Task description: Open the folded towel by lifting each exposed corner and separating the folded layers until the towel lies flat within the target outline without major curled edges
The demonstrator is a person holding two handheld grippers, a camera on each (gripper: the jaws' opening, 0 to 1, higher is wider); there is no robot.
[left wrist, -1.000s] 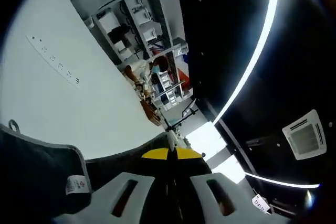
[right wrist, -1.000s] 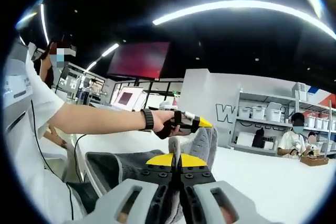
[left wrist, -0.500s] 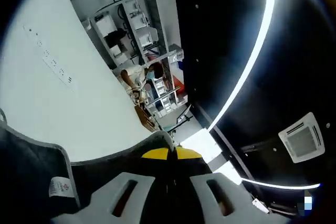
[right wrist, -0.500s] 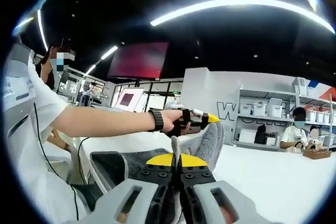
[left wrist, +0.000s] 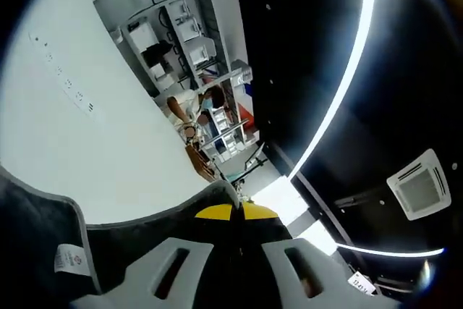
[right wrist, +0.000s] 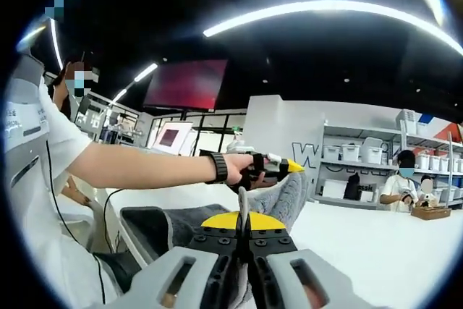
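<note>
Right gripper view: the grey towel (right wrist: 278, 204) is clamped in the right gripper (right wrist: 244, 231), stretching forward to the left gripper (right wrist: 286, 168), likewise clenched on it, above the bench (right wrist: 376, 244).

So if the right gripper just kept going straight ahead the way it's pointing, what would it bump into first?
Probably the raised grey towel, whose fold it already pinches, then the left gripper holding the towel's far corner. Depth is hard to judge here.
</note>
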